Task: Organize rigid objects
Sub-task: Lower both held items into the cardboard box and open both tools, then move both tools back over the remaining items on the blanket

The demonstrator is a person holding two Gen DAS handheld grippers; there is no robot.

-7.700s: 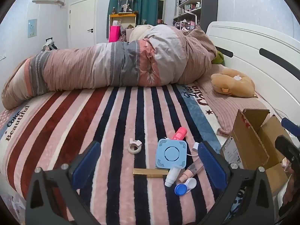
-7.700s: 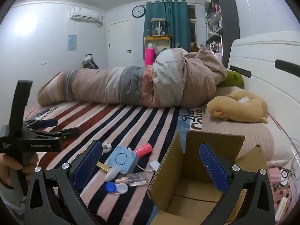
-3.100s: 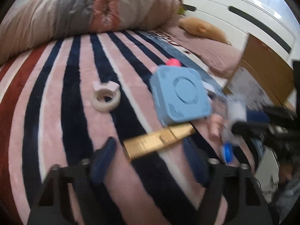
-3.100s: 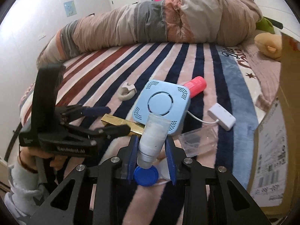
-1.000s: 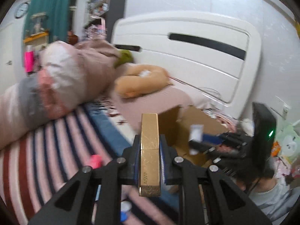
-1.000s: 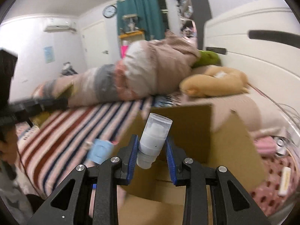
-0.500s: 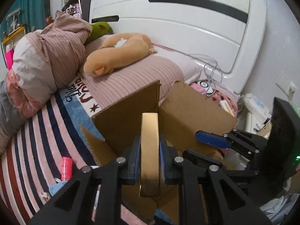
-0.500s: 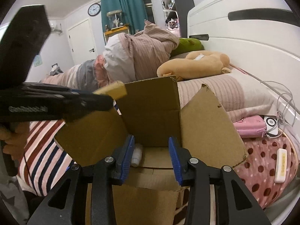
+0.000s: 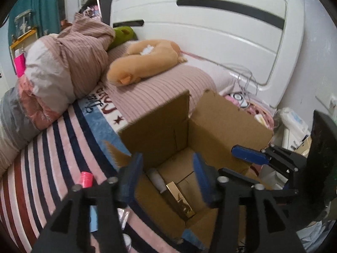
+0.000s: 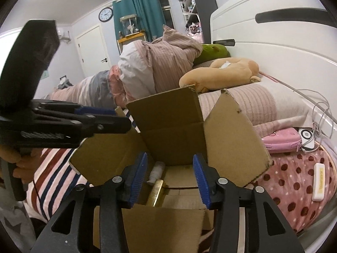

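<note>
An open cardboard box (image 9: 223, 124) (image 10: 174, 122) stands at the bed's edge. Inside it lie a gold bar-shaped box (image 9: 180, 200) (image 10: 155, 191) and a white bottle (image 9: 157, 179) (image 10: 157, 171). My left gripper (image 9: 166, 179) is open and empty above the box opening. My right gripper (image 10: 169, 178) is open and empty over the box from the other side. Each gripper shows in the other's view: the left one (image 10: 101, 122) and the right one (image 9: 250, 158). A pink tube (image 9: 85, 179) and a light blue device (image 9: 93, 219) lie on the striped blanket.
A rolled duvet (image 9: 63, 59) and a tan plush pillow (image 9: 145, 61) lie behind the box. The white headboard (image 9: 210, 31) is at the right. A pink case (image 10: 282, 140), a cable and a white bar (image 10: 319, 181) lie on the polka-dot cover.
My left gripper has opened and the gold box has dropped into the cardboard box beside the white bottle. My right gripper stays open over the box.
</note>
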